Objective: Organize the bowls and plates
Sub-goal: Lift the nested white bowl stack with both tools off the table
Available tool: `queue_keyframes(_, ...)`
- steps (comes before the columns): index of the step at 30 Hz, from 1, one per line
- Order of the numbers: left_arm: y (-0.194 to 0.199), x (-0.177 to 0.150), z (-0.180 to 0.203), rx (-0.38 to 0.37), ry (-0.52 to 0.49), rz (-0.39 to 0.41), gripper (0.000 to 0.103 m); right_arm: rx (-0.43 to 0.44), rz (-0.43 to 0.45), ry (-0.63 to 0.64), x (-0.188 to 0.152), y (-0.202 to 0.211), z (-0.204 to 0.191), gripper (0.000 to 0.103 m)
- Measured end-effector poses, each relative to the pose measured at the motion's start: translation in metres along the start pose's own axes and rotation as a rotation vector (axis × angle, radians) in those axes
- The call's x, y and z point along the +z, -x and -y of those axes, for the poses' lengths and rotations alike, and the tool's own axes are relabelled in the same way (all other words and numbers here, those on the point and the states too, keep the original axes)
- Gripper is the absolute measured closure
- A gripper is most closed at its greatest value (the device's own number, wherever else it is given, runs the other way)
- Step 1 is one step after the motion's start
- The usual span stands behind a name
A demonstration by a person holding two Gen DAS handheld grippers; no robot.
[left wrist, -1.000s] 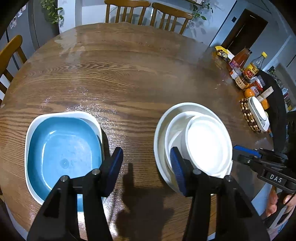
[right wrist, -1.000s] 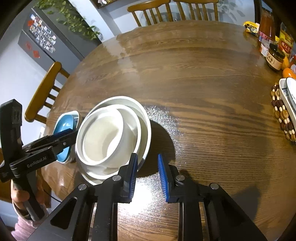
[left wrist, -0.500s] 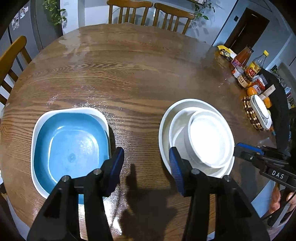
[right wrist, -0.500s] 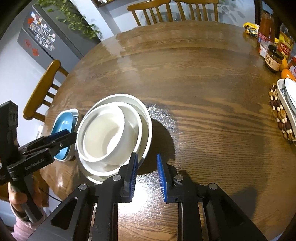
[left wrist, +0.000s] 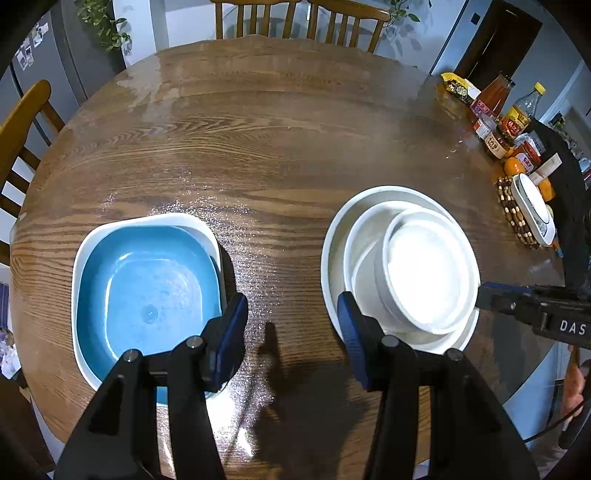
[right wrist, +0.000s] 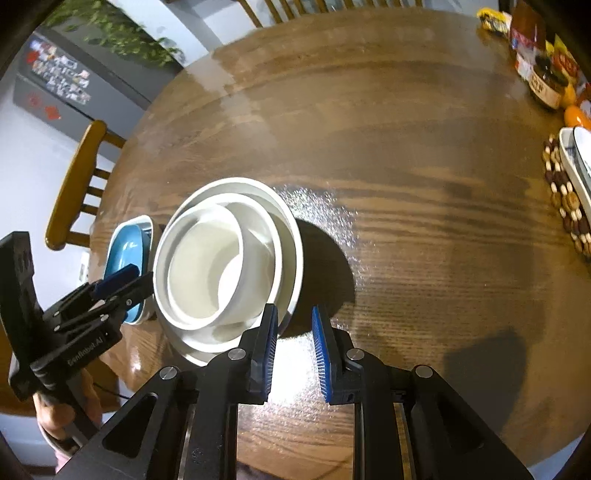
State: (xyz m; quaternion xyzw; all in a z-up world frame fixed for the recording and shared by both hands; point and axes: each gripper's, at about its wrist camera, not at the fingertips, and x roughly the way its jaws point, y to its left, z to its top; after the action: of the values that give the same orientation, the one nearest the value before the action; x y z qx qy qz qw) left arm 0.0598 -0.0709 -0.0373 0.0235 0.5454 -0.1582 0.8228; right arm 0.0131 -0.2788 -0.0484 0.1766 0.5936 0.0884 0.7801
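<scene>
A stack of white dishes (left wrist: 402, 266) sits on the round wooden table (left wrist: 280, 140): a small bowl (left wrist: 428, 273) inside a larger bowl on a wide plate (left wrist: 332, 236). A blue square dish (left wrist: 147, 291) nested in a white square dish lies to its left. My left gripper (left wrist: 291, 332) is open and empty, hovering above the table between the two stacks. My right gripper (right wrist: 293, 354) is open and empty, just right of the white stack (right wrist: 225, 266), its left finger by the plate rim. The blue dish (right wrist: 125, 254) shows beyond.
Bottles and jars (left wrist: 498, 118) crowd the table's right edge, with an orange (left wrist: 514, 165) and a white dish on a beaded trivet (left wrist: 517, 214). Wooden chairs (left wrist: 295, 18) stand around the table. A fridge (right wrist: 66, 81) and plant stand at the left.
The left gripper has pulled back and up, so both stacks sit farther ahead in view. The right gripper has risen and tilted a little. The dishes have not moved.
</scene>
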Motion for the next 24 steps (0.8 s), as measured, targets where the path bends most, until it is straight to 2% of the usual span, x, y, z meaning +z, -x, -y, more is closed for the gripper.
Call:
queue_keyframes(4,-0.002,0.002,0.002,0.015,-0.010,-0.002,0.056,-0.033,-0.035,-0.015,0.002,-0.002,-0.004,0.081)
queue_keyframes(8,-0.012,0.003,0.000,-0.037,0.006,-0.051,0.059,-0.047,-0.032,-0.035,0.009,-0.009,-0.005,0.083)
queue_keyframes(16,-0.010,0.000,0.002,-0.053,0.005,-0.029,0.059,-0.060,-0.012,-0.043,0.013,-0.007,-0.003,0.083)
queue_keyframes(24,-0.009,-0.001,0.004,-0.027,-0.026,-0.007,0.058,-0.185,0.012,-0.039,0.022,-0.009,-0.019,0.083)
